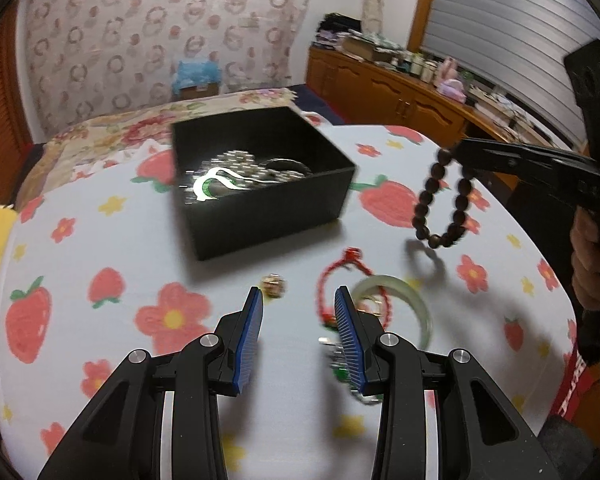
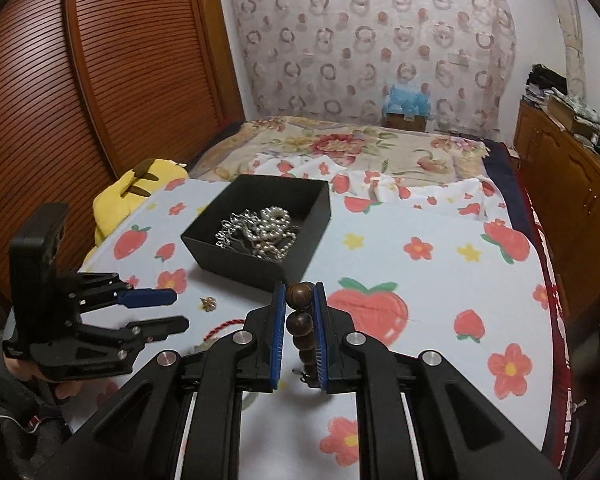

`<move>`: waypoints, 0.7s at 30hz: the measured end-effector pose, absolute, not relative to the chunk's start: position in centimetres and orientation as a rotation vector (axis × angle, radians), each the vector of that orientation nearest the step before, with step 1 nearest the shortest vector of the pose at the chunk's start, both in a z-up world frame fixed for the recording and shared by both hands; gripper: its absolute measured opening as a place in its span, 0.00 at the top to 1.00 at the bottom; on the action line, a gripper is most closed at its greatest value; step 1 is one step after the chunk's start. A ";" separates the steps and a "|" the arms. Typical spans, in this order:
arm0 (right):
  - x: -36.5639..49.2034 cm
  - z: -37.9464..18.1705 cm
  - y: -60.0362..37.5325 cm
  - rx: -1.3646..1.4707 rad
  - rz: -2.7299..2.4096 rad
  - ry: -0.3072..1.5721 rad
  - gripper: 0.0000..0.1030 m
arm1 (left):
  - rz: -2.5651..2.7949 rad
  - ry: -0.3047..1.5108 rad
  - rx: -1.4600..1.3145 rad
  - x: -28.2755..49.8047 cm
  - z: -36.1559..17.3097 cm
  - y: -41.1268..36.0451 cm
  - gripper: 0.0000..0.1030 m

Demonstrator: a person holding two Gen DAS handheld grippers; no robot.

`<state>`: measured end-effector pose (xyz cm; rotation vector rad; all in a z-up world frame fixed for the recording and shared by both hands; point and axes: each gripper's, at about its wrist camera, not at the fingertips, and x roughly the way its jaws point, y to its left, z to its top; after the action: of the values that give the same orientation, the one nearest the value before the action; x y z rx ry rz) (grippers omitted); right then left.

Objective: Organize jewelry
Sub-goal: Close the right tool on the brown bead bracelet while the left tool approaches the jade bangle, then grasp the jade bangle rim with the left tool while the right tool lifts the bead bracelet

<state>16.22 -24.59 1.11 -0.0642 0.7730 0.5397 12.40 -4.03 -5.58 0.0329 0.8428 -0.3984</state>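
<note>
A black open-topped box [image 2: 260,240] is set on the strawberry-print cloth, and a tangle of silver chains and pearl strands [image 2: 260,232] is heaped inside it. A dark wooden bead bracelet [image 1: 444,204] is held clear of the cloth, to the right of the box, its loop hanging down below the pinched beads. Nearer the camera, a red braided cord bracelet [image 1: 340,272] and a pale green bangle [image 1: 400,292] are laid overlapping on the cloth. A small gold-coloured trinket [image 1: 274,285] is lying apart from them, just in front of the box.
</note>
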 end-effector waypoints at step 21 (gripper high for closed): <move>16.4 -0.7 -25.2 -0.041 0.545 0.790 0.85 | -0.453 0.904 0.086 12.8 -7.0 -6.7 0.93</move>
<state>16.44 -25.24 -0.65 -0.0411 0.7904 0.5450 12.78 -6.67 -7.04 0.0861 0.9042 -0.4525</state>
